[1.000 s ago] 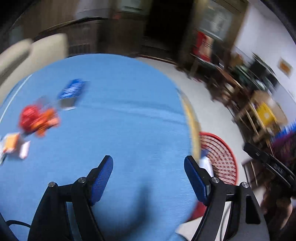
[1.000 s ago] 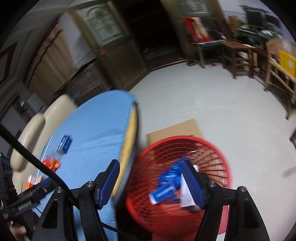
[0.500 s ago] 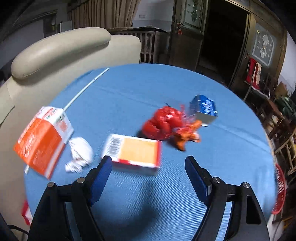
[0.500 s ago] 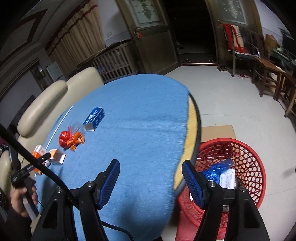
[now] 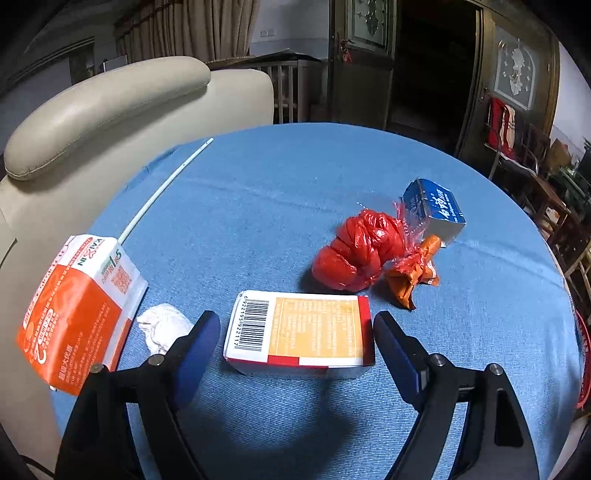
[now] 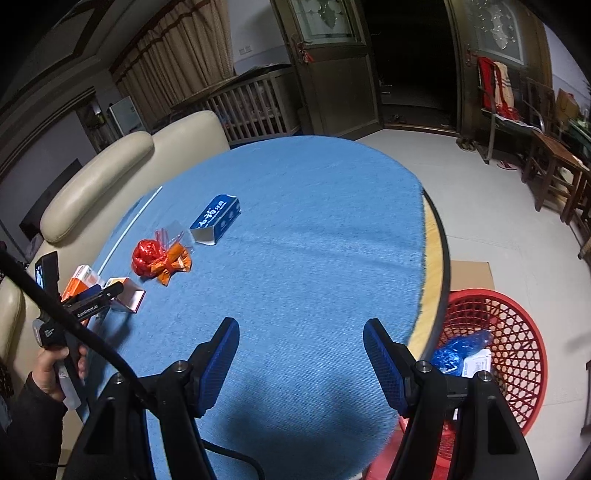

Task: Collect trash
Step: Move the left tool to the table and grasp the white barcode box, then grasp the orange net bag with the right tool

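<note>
Your left gripper (image 5: 297, 338) has just been opening wide, straddling the orange carton (image 5: 301, 328) at twelve o'clock, not yet gripping. Ease down squarely, then close on its short ends. Right gripper (image 6: 301, 349) hangs open, empty.

Left wrist view close over blue table (image 5: 280, 206), right wrist view farther back, both sharing it

place: we read a lived-in home | signs: cream leather sofa (image 5: 110, 99) beyond the round blue table (image 6: 314, 258) | curtains (image 5: 192, 29), glass-paned wooden door (image 6: 328, 62) | wooden chairs (image 6: 554, 173), red laundry basket (image 6: 509, 354)
</note>
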